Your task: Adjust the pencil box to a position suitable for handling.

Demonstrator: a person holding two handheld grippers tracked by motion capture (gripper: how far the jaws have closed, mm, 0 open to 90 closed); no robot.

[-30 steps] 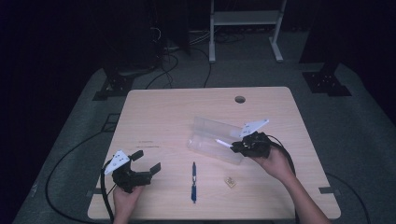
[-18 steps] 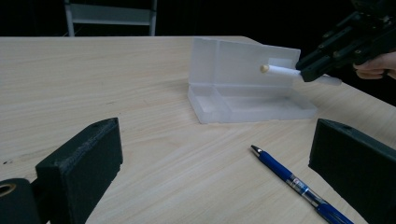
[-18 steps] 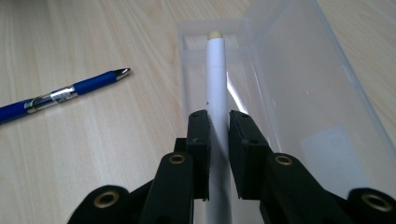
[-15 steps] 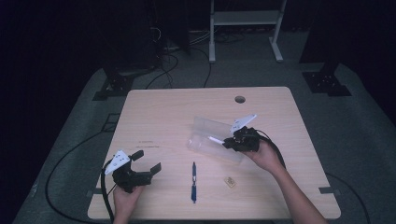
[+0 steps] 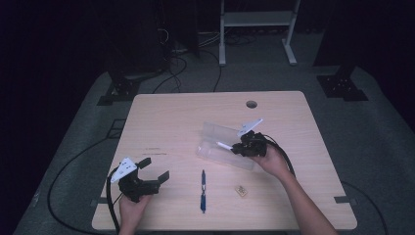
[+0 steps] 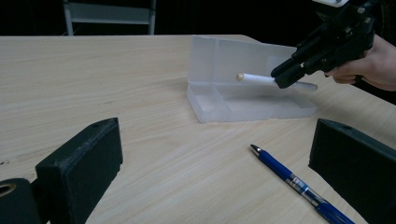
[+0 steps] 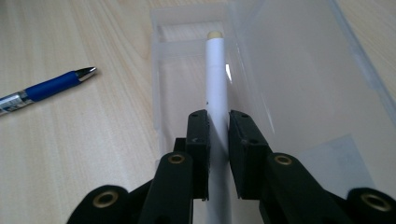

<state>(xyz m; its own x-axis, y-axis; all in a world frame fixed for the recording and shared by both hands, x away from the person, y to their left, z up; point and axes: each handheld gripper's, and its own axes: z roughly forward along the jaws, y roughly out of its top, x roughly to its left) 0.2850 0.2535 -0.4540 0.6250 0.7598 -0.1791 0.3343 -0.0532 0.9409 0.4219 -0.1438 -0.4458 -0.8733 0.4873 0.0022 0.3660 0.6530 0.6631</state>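
Right gripper (image 5: 229,147), pinching the white plastic pen (image 7: 216,84), has drifted leftward over the clear hinged plastic case (image 6: 243,100); drop-in looks close. Left gripper (image 5: 154,169) idles, jaws spread.

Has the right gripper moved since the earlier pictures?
Yes. The right gripper, shut on the white pen, moved leftward over the clear box, away from the table's right edge.

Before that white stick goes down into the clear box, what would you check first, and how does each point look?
1. Right tool clamps the white pen: ok.
2. Clear box lid open: ok.
3. Pen lined up along the box's long compartment: ok.
4. Pen touching the box floor: cannot tell.
5. Left tool open and away from the box: ok.
6. Blue pen and small eraser lie outside the box: ok.
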